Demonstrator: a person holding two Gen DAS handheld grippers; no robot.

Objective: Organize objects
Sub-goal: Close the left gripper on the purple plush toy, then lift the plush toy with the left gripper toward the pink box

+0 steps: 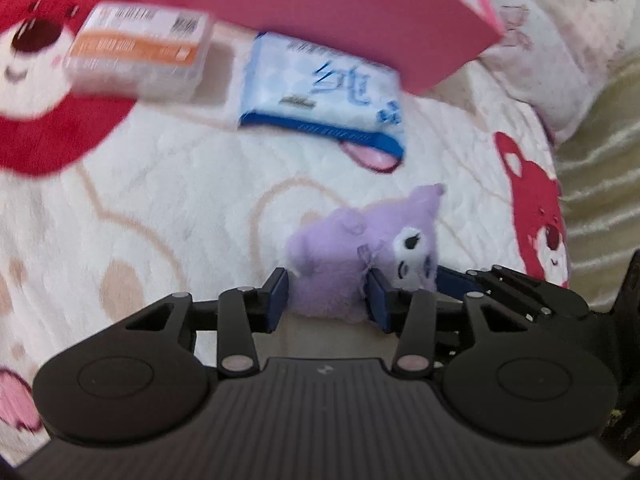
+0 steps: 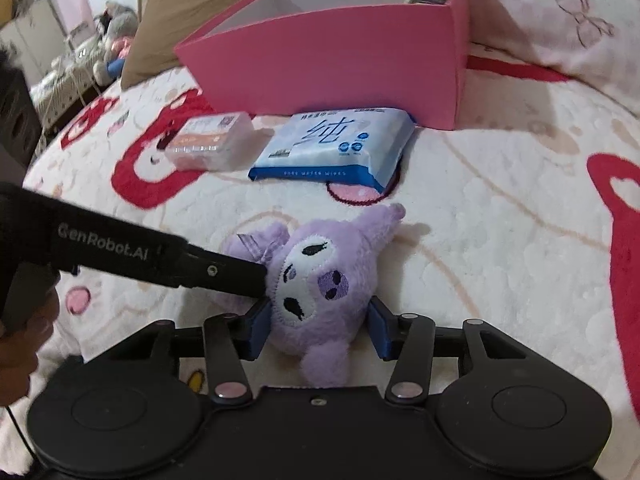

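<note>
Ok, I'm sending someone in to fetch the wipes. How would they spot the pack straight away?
Find the pink box on the bear-print blanket. The wipes pack lies flat against the box's front wall, beyond the purple plush. It is the soft blue-and-white packet with a dark blue edge; the case beside it is clear, hard and orange-labelled.

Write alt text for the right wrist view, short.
The right gripper has its jaws closed on the head of a purple plush toy lying on a white blanket, while the left gripper reaches in to grip its other side. Behind lie a wipes pack, a small clear box and an open pink box.
</note>
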